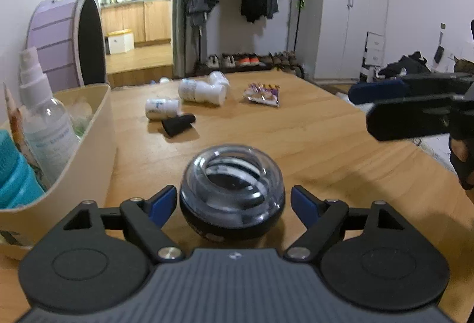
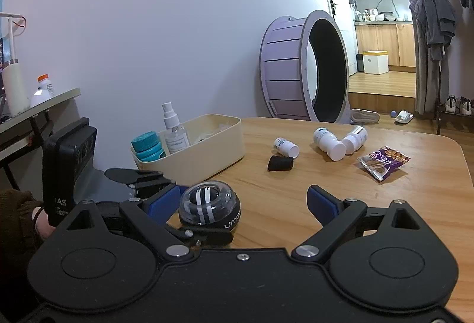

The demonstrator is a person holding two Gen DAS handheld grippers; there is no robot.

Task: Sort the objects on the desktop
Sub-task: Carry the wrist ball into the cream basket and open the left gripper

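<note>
Left wrist view has the left gripper [image 1: 232, 204] spread wide around a clear-domed black gyro ball [image 1: 232, 192] sitting on the wooden table [image 1: 311, 139], blue pads [image 1: 161, 206] just off its sides, not touching as far as I can see. Beside it on the left is a cream plastic bin [image 1: 89, 163] holding a clear spray bottle [image 1: 44, 118] and a teal-capped jar [image 1: 14, 172]. Right gripper [image 2: 243, 204] is wide too, nothing in it. Farther back lie three white pill bottles [image 2: 328, 142], a black cone-shaped cap [image 2: 280, 163] and a purple snack packet [image 2: 383, 161].
</note>
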